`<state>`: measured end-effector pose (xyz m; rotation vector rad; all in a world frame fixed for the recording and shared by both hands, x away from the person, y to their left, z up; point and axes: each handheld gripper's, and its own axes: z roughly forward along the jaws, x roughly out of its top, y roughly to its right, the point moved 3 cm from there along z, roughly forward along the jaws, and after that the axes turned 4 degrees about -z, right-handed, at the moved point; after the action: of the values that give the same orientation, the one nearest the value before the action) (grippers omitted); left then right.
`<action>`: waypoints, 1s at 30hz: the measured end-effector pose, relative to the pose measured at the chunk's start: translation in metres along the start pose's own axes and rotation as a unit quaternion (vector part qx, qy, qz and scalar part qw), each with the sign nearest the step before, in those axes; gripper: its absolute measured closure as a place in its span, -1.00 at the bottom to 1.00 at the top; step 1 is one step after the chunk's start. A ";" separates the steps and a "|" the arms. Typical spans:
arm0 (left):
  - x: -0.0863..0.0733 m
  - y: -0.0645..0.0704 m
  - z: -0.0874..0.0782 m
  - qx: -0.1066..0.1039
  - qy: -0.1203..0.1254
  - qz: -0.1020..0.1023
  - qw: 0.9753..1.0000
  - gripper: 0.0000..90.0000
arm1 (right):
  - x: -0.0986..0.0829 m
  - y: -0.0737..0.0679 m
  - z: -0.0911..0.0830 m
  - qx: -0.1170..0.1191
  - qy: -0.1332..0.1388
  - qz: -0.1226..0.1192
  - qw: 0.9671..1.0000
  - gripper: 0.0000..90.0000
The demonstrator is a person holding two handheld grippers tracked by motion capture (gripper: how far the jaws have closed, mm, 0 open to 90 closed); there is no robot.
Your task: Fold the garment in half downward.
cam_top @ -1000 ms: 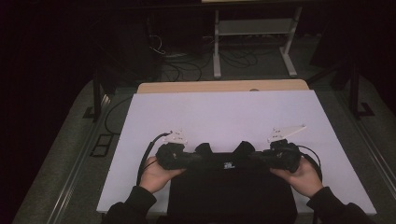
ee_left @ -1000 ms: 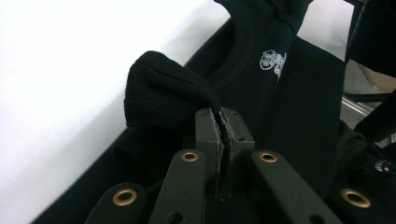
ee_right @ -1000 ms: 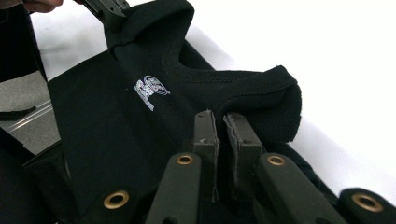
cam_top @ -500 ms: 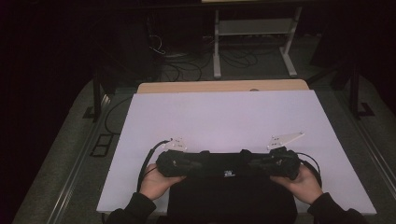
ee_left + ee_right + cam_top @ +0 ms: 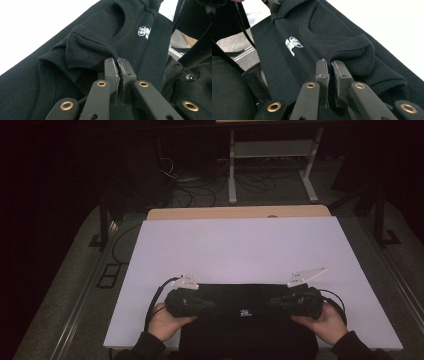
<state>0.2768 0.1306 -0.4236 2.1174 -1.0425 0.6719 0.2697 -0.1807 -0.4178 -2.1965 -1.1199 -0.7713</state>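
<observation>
Dark room, cables and a white-legged stand point(image 5: 270, 157) on the floor at 12 o'clock beyond the table. High view: white table top point(image 5: 240, 250) with a bare wooden strip point(image 5: 235, 212) along its far edge. Black garment point(image 5: 247, 325) spread flat at 6 o'clock, near edge of table, small white logo point(image 5: 244, 312) at its centre. Left gripper point(image 5: 192, 301) at 7 o'clock on the garment's upper left corner, held in the left hand point(image 5: 167, 320); right gripper point(image 5: 295, 300) at 5 o'clock on the upper right corner, held in the right hand point(image 5: 325, 322). Grey three-cornered plates pointing up from both; cables looping off to the outer sides.

Left gripper view: left gripper point(image 5: 117, 63) at 6 o'clock, jaws pressed almost together, pinching a folded ribbed edge of the black garment point(image 5: 87, 50). Neckline curving at 12 o'clock, logo point(image 5: 144, 31) at 1 o'clock, white table point(image 5: 37, 22) at 10 o'clock.

Right gripper view: right gripper point(image 5: 329, 65) at 6 o'clock, jaws nearly shut with a thin gap, clamping a folded ribbed edge of the garment point(image 5: 352, 50). Logo point(image 5: 293, 45) at 10 o'clock, neckline at 12 o'clock, white table point(image 5: 392, 27) at 2 o'clock.
</observation>
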 end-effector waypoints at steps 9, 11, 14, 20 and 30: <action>-0.005 0.006 0.002 -0.004 -0.008 0.003 1.000 0.91 | -0.013 -0.005 0.004 0.008 -0.016 0.007 1.000 0.81; -0.007 0.006 0.003 -0.001 -0.011 0.002 1.000 0.90 | -0.015 -0.006 0.006 0.012 -0.019 0.009 1.000 0.81; -0.009 0.007 0.007 0.000 -0.024 0.001 1.000 0.90 | -0.017 -0.008 0.011 0.013 -0.029 0.008 0.999 0.81; -0.011 0.009 0.014 0.000 -0.034 0.002 0.999 0.89 | -0.020 -0.009 0.015 0.015 -0.040 0.007 0.999 0.79; -0.013 0.010 0.015 -0.003 -0.044 0.020 0.999 0.72 | -0.020 -0.008 0.014 0.008 -0.043 0.014 0.999 0.42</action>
<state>0.2636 0.1206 -0.4389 2.1422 -1.1364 0.5998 0.2562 -0.1774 -0.4401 -2.2452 -1.1295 -0.6596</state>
